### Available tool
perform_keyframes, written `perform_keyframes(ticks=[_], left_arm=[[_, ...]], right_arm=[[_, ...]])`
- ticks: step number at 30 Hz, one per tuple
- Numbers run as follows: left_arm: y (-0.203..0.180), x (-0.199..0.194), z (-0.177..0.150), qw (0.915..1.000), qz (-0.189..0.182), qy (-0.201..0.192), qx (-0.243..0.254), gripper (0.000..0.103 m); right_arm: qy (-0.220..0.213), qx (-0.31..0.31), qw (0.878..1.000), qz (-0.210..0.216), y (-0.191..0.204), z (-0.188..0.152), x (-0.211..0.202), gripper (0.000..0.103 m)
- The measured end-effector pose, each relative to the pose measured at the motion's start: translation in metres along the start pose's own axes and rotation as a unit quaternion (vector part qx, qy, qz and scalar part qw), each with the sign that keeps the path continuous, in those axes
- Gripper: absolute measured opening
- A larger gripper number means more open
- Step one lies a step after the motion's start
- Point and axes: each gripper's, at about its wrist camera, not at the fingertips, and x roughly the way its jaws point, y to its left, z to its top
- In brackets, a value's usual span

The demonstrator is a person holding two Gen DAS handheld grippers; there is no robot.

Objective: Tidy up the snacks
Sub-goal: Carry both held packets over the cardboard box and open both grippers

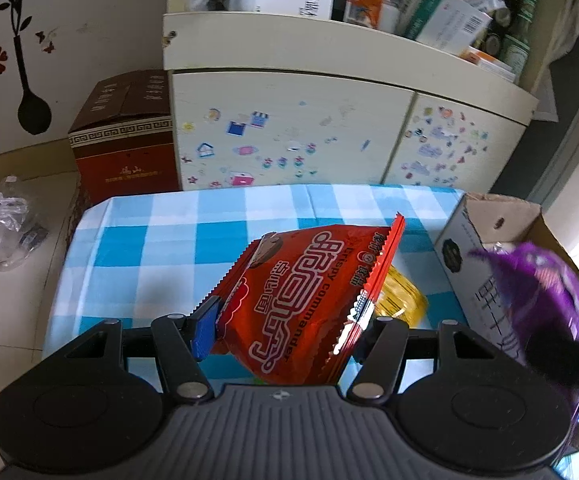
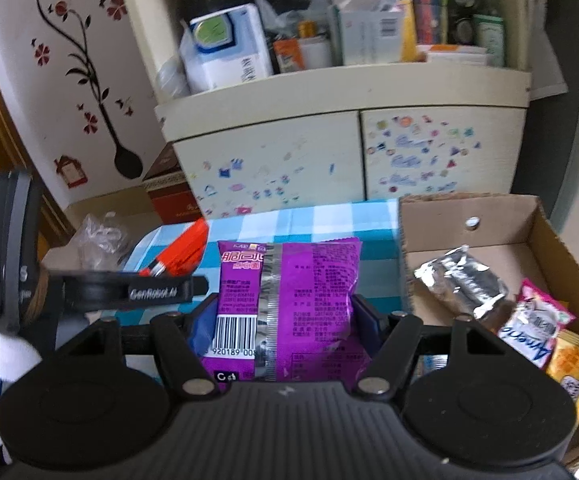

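Left gripper clamped a red snack packet between its blue pads, holding it above the blue-checked tablecloth, with a yellow packet lying on the cloth just behind. Right gripper was closed on a purple snack packet (barcode side facing the camera), raised near the open cardboard box. Inside that box lay a silver foil packet, a pink-and-white sachet and an orange packet.
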Motion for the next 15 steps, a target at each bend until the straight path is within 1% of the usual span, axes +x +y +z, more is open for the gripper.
perform_keyframes(ticks=[4, 10, 15], left_arm=[[-0.010, -0.004, -0.009, 0.9999, -0.004, 0.002, 0.015, 0.067], [-0.022, -0.009, -0.025, 0.9995, -0.019, 0.010, 0.021, 0.067], [-0.037, -0.012, -0.037, 0.9989, -0.019, 0.013, 0.041, 0.067]], right_arm=[[-0.011, 0.011, 1.000, -0.007, -0.012, 0.004, -0.011, 0.069], [-0.020, 0.016, 0.999, -0.018, -0.026, 0.007, -0.023, 0.069], [-0.029, 0.025, 0.999, -0.021, -0.036, 0.008, -0.033, 0.069]])
